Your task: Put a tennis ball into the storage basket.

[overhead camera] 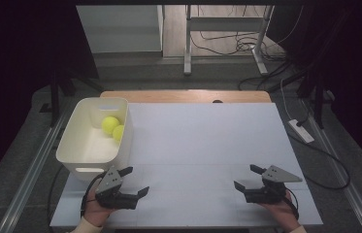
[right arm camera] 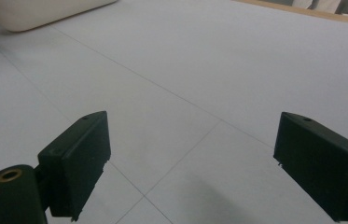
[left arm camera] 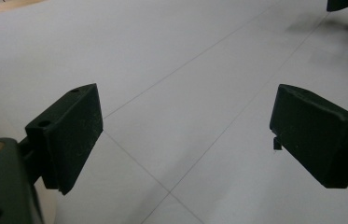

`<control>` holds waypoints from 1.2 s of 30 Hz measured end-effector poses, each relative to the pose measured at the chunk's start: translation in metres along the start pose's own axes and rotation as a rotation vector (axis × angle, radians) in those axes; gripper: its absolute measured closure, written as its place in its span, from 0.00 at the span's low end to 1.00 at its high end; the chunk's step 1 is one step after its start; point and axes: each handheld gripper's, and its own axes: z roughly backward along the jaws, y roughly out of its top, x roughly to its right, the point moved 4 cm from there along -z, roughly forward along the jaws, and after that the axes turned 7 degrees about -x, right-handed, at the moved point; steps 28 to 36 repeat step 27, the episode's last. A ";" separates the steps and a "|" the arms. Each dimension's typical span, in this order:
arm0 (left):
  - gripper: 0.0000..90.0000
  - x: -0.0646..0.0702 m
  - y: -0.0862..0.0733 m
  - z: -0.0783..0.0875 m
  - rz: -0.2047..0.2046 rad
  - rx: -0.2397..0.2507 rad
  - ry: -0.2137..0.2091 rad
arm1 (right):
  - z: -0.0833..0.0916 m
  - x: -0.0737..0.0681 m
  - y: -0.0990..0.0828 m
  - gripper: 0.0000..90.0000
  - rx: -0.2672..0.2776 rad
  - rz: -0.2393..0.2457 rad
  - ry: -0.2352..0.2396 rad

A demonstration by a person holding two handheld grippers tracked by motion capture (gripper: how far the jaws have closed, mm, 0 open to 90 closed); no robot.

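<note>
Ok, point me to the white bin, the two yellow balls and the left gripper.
white bin [overhead camera: 82, 164], high view, near wall above the handle slot.
yellow balls [overhead camera: 110, 124], high view, middle of the farther ball in the bin.
left gripper [overhead camera: 135, 181], high view, midway between its open jaw tips.

The desk [overhead camera: 203, 141] is covered by matt white sheets, smooth, with thin seams between them; a strip of bare light wood [overhead camera: 183, 95] shows at its far edge. The bin [overhead camera: 74, 145] looks like smooth cream plastic with a soft sheen. The two balls [overhead camera: 113, 128] in it look fuzzy yellow-green felt. Both the left gripper [overhead camera: 132, 180] and right gripper [overhead camera: 246, 177] are matt black plastic, faintly scuffed, each topped by a dull grey plate.
</note>
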 end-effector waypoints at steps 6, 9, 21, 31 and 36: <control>0.12 -0.002 -0.004 -0.002 0.004 -0.007 -0.003 | 0.002 0.001 0.000 0.12 0.009 0.004 0.005; 0.12 -0.003 -0.004 -0.003 0.008 -0.009 -0.004 | 0.002 0.000 0.000 0.12 0.009 0.010 0.011; 0.12 -0.004 -0.002 -0.003 0.012 -0.003 -0.002 | 0.004 -0.001 -0.001 0.12 0.013 0.015 0.020; 0.12 -0.003 -0.001 -0.003 0.011 -0.001 -0.002 | 0.005 -0.001 -0.001 0.12 0.018 0.018 0.026; 0.12 -0.003 -0.001 -0.003 0.011 -0.001 -0.002 | 0.005 -0.001 -0.001 0.12 0.018 0.018 0.026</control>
